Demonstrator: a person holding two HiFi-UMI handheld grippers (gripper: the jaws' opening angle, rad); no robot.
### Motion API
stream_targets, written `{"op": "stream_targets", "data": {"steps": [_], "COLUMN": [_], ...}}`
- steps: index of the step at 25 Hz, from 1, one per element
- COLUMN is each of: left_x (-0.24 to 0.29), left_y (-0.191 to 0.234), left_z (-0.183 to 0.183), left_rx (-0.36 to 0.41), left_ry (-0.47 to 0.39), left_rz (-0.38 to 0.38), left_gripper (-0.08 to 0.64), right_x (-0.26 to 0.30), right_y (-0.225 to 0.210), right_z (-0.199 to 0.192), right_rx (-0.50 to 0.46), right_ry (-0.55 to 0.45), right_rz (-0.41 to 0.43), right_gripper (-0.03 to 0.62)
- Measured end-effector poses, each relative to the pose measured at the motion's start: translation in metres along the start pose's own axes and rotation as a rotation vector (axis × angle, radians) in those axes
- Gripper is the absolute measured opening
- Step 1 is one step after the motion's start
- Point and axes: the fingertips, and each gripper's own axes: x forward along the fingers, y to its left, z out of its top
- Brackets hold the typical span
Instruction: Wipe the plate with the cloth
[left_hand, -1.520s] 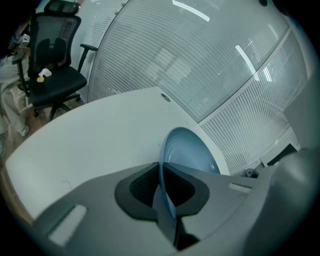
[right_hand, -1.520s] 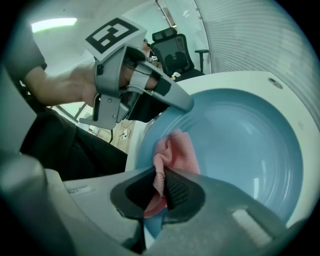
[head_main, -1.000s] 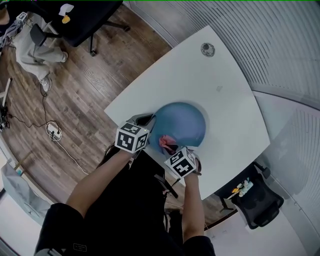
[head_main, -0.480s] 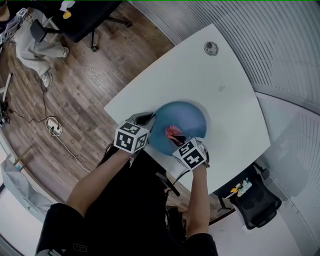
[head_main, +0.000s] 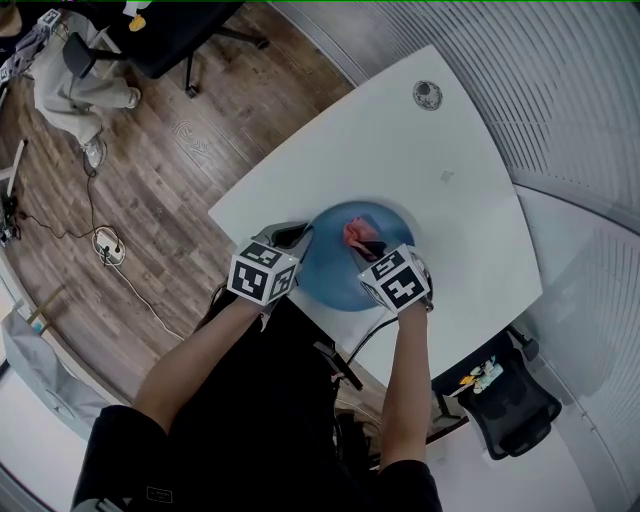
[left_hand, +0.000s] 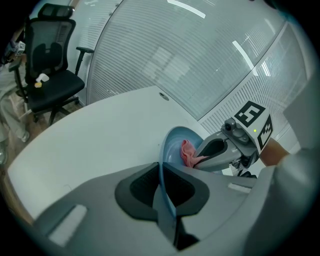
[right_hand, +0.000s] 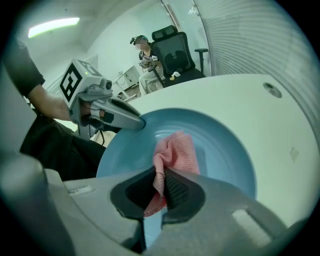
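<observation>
As the head view is showing it, the blue plate (head_main: 335, 275) is sitting near the front edge of the white table (head_main: 400, 150), with the left gripper (head_main: 298, 238) gripping its left rim and the right gripper (head_main: 366, 243) holding a pink cloth (head_main: 355, 234) over its far part. In the left gripper view, the jaws are squeezing nearly together on the thin plate rim, which is standing edge-on between them. In the right gripper view, the jaws are pinching the bunched cloth tight, its free end lying on the plate's inside.
</observation>
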Motion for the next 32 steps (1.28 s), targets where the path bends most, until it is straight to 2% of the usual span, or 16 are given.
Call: {"op": "stream_targets", "data": {"steps": [6,12,25,32], "left_x": [0.0,0.0,0.004,-0.001], "left_y": [0.001,0.001,0.001,0.003], "left_z": [0.0,0.0,0.001,-0.002], "left_rx": [0.004,0.003,-0.019,-0.026], "left_ry": [0.004,0.004,-0.004,-0.003], "left_rz": [0.005,0.006,0.009,0.021], "left_gripper": [0.02,0.02,0.02,0.02], "right_x": [-0.003,-0.005,-0.015,-0.019], "right_y": [-0.014,-0.028,-0.056,-0.053], "right_z": [0.011,0.022,0.024,0.014], "right_rx": [0.005,0.0,0.057,0.079], "right_ry": [-0.021,-0.056,-0.108,-0.069], "right_rz": [-0.02,-0.083,-0.175,-0.231], "right_gripper": [0.022,0.021,0.023,0.023]}}
